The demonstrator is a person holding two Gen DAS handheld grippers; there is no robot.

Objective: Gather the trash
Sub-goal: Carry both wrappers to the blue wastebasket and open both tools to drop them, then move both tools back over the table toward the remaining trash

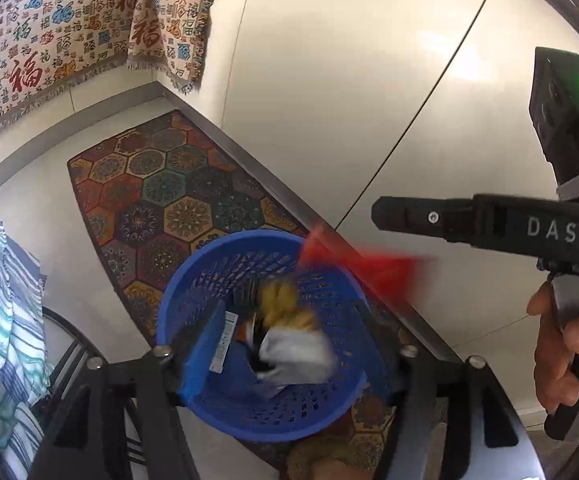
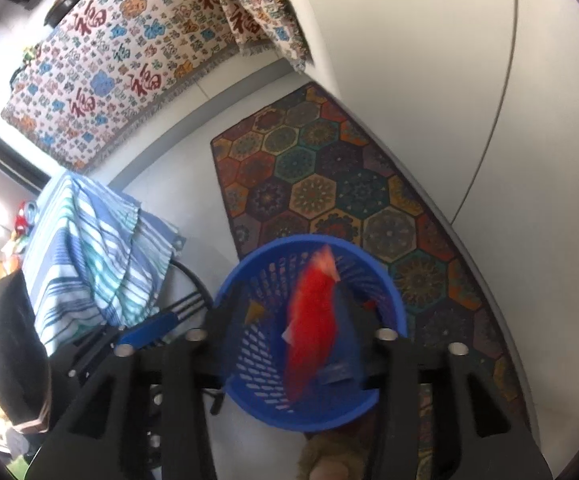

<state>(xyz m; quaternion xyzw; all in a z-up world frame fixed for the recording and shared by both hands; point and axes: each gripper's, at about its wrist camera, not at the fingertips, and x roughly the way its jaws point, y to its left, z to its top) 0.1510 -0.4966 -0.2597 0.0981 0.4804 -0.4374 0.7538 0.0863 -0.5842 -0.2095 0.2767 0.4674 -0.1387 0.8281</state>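
A blue perforated basket [image 1: 225, 412] stands on the floor directly below both grippers. My left gripper [image 1: 293, 360] is open above it, and a blurred yellow-and-white wrapper [image 1: 293, 332] hangs loose between the fingers, touching neither pad. A white labelled strip [image 1: 223, 340] lies inside the basket. My right gripper [image 2: 297, 328] is open over the same basket [image 2: 249, 400], with a blurred red wrapper [image 2: 313, 320] loose between its fingers. From the left wrist view the right gripper [image 1: 409, 216] reaches in from the right, the red wrapper [image 1: 353, 264] just beneath it at the basket's rim.
The basket sits on a hexagon-patterned rug [image 1: 161, 184] along a white cabinet front [image 1: 329, 80]. A cream cloth with red characters [image 1: 49, 40] hangs at the back. A blue-and-green striped cloth [image 2: 89, 248] drapes over something at the left. A hand [image 1: 561, 360] holds the right gripper's handle.
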